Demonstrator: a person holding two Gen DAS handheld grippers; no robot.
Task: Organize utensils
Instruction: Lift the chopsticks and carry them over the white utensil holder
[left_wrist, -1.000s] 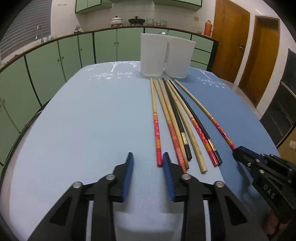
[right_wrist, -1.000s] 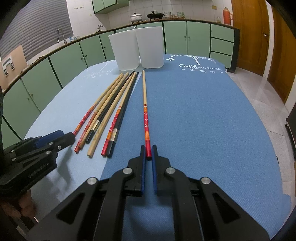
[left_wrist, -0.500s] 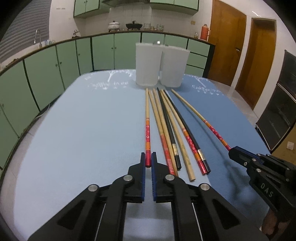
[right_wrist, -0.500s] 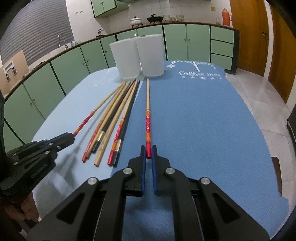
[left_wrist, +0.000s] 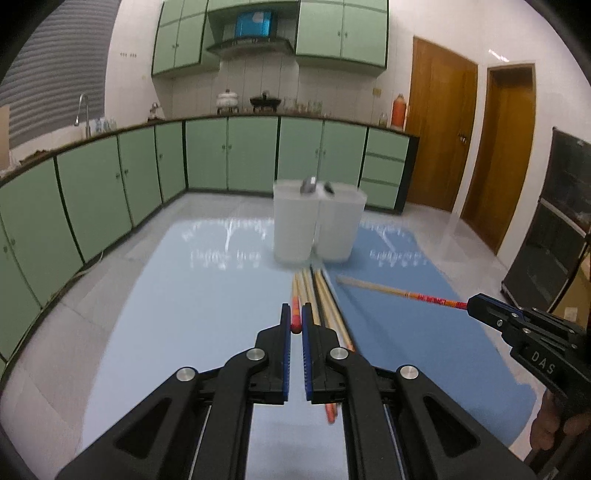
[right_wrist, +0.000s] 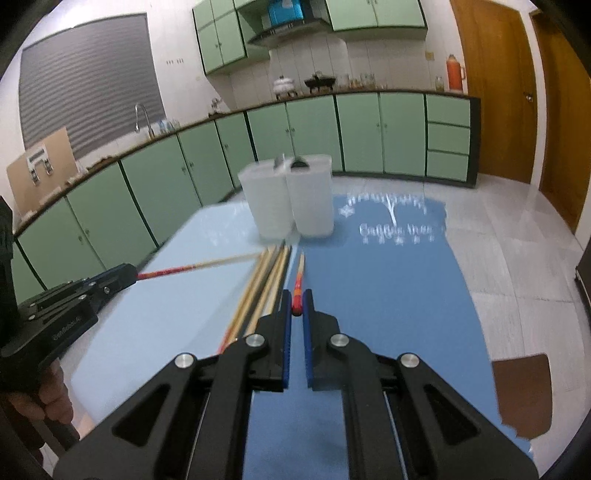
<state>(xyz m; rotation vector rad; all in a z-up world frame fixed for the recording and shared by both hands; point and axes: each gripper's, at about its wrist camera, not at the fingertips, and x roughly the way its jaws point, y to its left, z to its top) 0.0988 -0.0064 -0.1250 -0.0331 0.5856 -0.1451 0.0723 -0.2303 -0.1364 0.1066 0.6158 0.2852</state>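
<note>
Red-tipped chopsticks (left_wrist: 397, 292) raised; white containers (left_wrist: 293, 225) behind.

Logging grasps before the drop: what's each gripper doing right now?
Left gripper: closed on a red-ended chopstick.
Right gripper: closed on another red-ended chopstick.

"DAS" in white caps on side of right gripper (left_wrist: 474, 304), seen from left wrist view. White print w/ tree + stars on blue cloth (right_wrist: 388, 288) over bench, approx "Coffee tree", blurred. Small white label on left gripper (right_wrist: 129, 275) body, too blurred to read.
</note>
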